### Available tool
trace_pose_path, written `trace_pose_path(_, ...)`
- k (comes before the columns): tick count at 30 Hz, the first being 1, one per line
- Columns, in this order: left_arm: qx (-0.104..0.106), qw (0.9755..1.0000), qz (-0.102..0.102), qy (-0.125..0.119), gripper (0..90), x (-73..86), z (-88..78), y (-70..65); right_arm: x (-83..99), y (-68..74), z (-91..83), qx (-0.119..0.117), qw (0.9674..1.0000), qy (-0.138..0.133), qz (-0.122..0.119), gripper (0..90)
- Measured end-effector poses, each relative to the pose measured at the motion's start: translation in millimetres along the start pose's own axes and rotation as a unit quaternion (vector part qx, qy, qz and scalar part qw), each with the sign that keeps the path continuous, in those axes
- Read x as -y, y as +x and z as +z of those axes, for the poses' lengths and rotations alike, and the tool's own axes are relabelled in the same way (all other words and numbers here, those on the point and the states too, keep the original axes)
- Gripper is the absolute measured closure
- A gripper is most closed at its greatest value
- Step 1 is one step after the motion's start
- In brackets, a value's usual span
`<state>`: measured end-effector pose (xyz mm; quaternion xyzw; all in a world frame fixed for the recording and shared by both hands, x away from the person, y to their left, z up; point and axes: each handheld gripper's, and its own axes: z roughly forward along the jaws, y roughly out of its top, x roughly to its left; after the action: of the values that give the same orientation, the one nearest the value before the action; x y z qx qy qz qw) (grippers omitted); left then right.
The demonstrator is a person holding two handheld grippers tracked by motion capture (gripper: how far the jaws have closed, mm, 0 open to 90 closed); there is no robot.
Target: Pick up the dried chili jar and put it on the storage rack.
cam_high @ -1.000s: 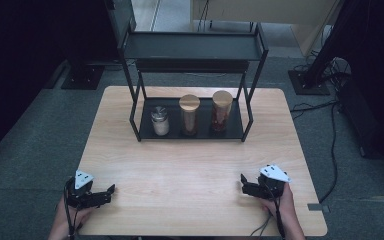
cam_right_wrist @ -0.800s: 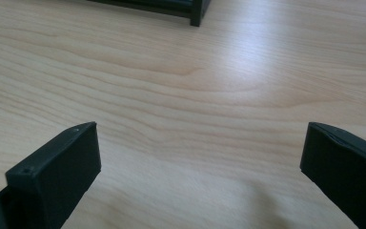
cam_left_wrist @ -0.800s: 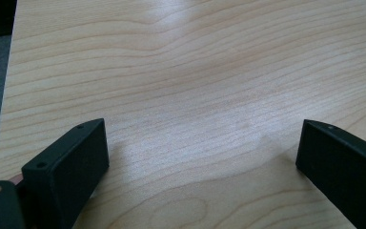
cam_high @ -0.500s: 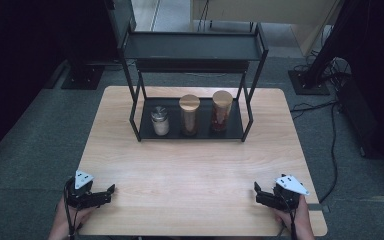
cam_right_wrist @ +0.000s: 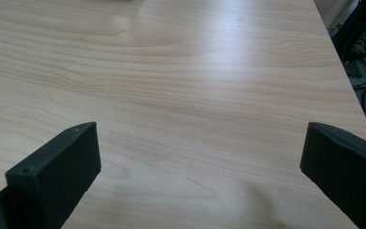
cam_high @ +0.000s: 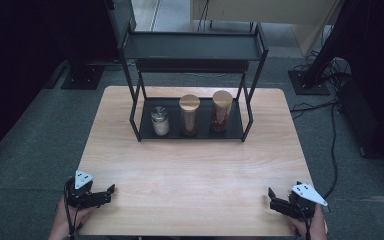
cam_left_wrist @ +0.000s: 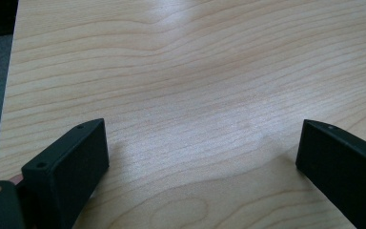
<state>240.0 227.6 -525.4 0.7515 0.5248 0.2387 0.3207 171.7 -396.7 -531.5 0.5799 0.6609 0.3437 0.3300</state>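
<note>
Your left gripper (cam_high: 111, 190) sits at the table's 7 o'clock corner, jaws pointing toward the middle; your right gripper (cam_high: 271, 196) sits at the 5 o'clock corner, also pointing inward. Both are low over the table (cam_high: 190, 165), well apart from each other and from everything else on it.

Progress, as judged from the layout: nothing started. The three jars stand in a row on the lower tray of the black rack (cam_high: 252, 107) at 12 o'clock. From 9 to 3 along that tray: a short glass jar (cam_high: 160, 120) with a metal lid and pale contents, a tall jar (cam_high: 189, 115) with a wooden lid, and a second wood-lidded jar (cam_high: 222, 111) with dark reddish contents. All three upright, close together; whether they touch cannot be told. The rack's upper shelf looks bare. Likely work ahead: reach to 12 o'clock, take a jar, and move it. All of that remains.

Gripper state: in the left gripper view, your left gripper (cam_left_wrist: 202, 143) has its jaws spread wide, bare wood grain between them, nothing held. In the right gripper view, your right gripper (cam_right_wrist: 200, 145) is likewise spread wide over bare tabletop, holding nothing. Whether either jaw rests on the wood cannot be told.
</note>
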Motion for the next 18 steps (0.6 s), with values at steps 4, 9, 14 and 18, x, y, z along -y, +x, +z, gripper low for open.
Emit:
trace_pose_path(4,0.000,1.0000,0.000,0.000,3.8,0.0,0.0,0.0,3.0,-5.4,-4.0,0.005,1.0000,0.001,0.005,0.0)
trace_pose_path(9,0.000,1.0000,0.000,0.000,3.8,0.0,0.0,0.0,7.6,-14.9,-10.3,0.015,0.9998,-0.003,0.013,0.0)
trace_pose_path(14,-0.001,1.0000,-0.001,0.000,3.8,-0.1,0.0,0.0,17.9,-23.2,-12.1,0.023,0.9995,0.011,0.020,0.0)
trace_pose_path(18,-0.002,1.0000,-0.002,0.000,3.8,-0.2,0.2,0.0,18.2,-24.6,-17.7,0.043,0.9988,-0.021,0.007,0.0)
